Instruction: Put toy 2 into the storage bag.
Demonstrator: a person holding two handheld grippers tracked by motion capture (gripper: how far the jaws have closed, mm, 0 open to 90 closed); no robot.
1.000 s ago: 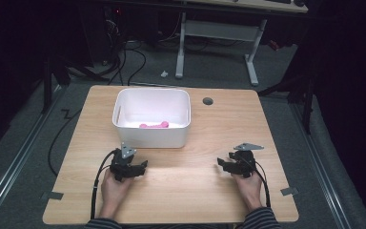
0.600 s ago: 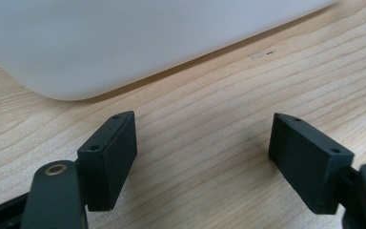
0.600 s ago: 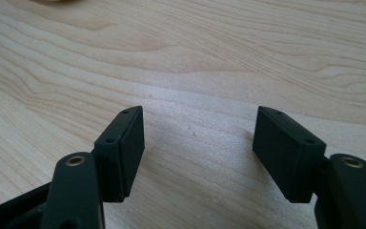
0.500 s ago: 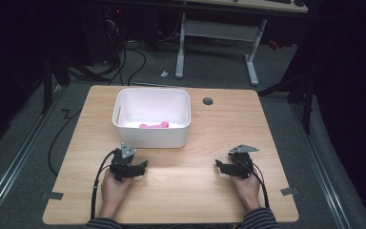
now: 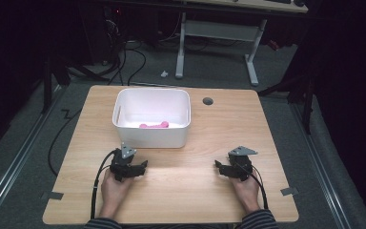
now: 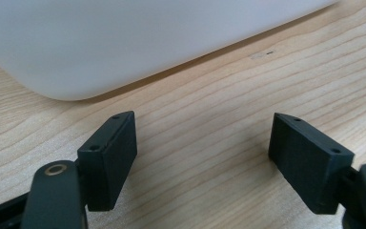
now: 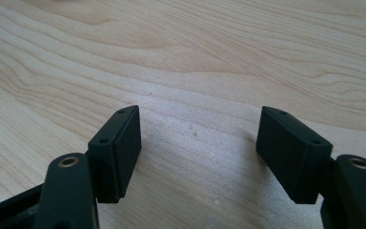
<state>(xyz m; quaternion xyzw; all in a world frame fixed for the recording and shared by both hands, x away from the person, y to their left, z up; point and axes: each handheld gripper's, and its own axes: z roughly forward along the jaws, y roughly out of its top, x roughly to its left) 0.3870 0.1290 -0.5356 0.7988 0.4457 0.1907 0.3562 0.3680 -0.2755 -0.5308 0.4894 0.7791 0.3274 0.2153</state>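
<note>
A white plastic bin (image 5: 151, 136) stands at the back middle of the wooden table (image 5: 219, 129), with a pink object (image 5: 153, 125) lying inside it. My left gripper (image 5: 142, 165) rests on the table just in front of the bin. Its jaws stand open over bare wood (image 6: 202, 148), and the bin's white wall (image 6: 124, 38) is close ahead. At the front right my right gripper (image 5: 218, 165) rests on the table and points left. Its jaws have just been opening and stand open (image 7: 198, 148) with nothing between them.
A round cable hole (image 5: 208, 101) sits in the table to the right of the bin. Bits of tape (image 5: 52, 195) mark the front corners. Bare wood lies between the two grippers. A desk frame (image 5: 214, 33) and cables stand on the floor beyond the table.
My right gripper has edged slightly left and toward the front edge. The left gripper and the bin have stayed put.
</note>
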